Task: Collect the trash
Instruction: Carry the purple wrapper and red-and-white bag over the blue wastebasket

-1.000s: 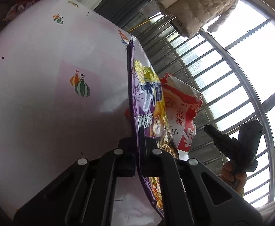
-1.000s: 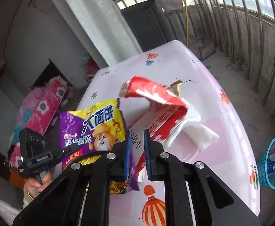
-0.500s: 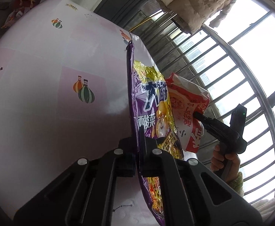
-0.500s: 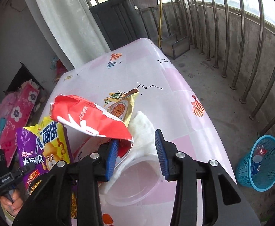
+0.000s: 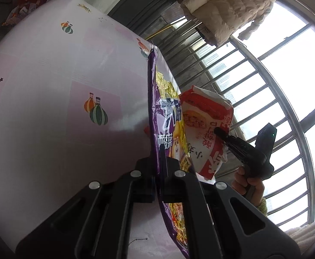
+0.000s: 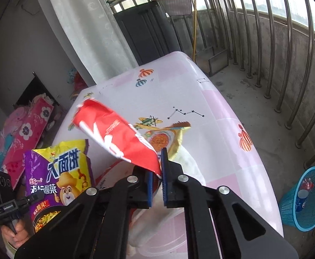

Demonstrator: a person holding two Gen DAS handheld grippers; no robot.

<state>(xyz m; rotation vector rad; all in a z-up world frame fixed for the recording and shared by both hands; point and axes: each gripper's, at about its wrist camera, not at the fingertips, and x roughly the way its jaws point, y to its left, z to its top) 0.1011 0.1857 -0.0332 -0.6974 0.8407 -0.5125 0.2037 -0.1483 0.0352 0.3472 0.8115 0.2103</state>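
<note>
The right gripper (image 6: 156,173) tilts down, pinching the crinkly red snack bag (image 6: 116,135); the left gripper (image 5: 156,160) pinches the shiny purple noodle bag (image 5: 168,133), its bottom cut off.

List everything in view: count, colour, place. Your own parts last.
purple packet: 1, purple and yellow, held above the table's near left
red packet: 1, red and white, held above the table's middle
gold packet: 1, gold, lying on the table behind the red packet
tissue: 1, white, on the table by the gold packet
table: 1, pink and white cloth with balloon prints
basket: 1, blue, on the floor right of the table, a blue can inside
jacket: 1, beige, hanging by the railing
curtain: 1, white, behind the table
left hand-held gripper: 1, black, shut on the purple packet
right hand-held gripper: 1, black with blue pads, shut on the red packet
</note>
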